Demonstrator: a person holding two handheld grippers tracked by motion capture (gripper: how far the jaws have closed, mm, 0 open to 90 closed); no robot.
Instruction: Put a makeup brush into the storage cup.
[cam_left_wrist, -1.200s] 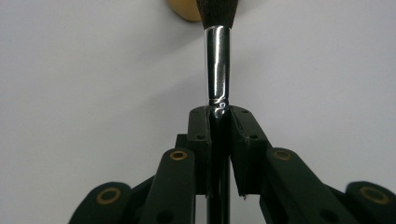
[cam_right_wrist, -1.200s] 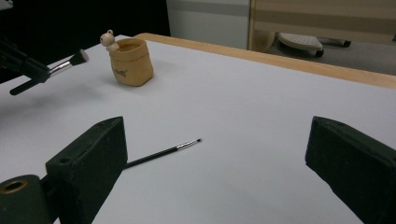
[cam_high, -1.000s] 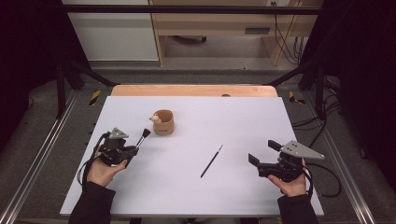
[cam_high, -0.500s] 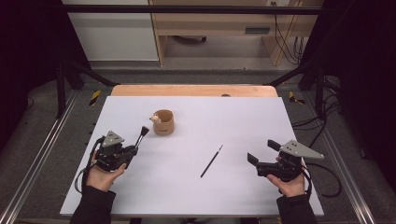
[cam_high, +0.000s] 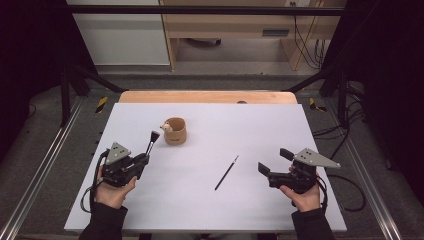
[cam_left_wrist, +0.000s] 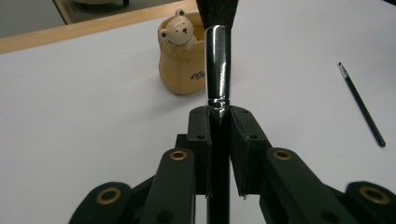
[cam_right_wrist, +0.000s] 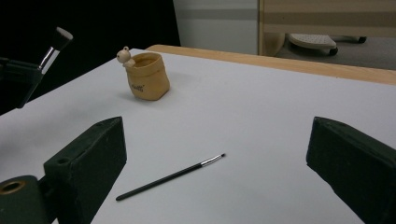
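The left gripper (cam_high: 141, 163) is clamped on a makeup brush (cam_left_wrist: 218, 60), both jaws pressed against the black handle just below the silver ferrule, so that the dark bristles stick out past the jaw tips. In the high view the brush (cam_high: 151, 141) points up and away from the hand toward the far side of the table.

The right gripper (cam_high: 275, 164) holds nothing; its jaws stand wide apart, with bare table between them in the right gripper view.

The white table (cam_high: 280, 125) carries everything else. Just beyond the tip of the held brush, a little to its right in the high view, stands a tan cup (cam_high: 175, 131) with a small bear figure on its rim. It is upright and apart from the bristles. In the left gripper view the cup (cam_left_wrist: 180, 60) sits behind the ferrule, to its left.

A thin black brush (cam_high: 226, 172) lies flat on the table between the two grippers, nearer the right one. In the right gripper view this thin brush (cam_right_wrist: 170, 177) lies just ahead of the open jaws, bristle end pointing away to the right
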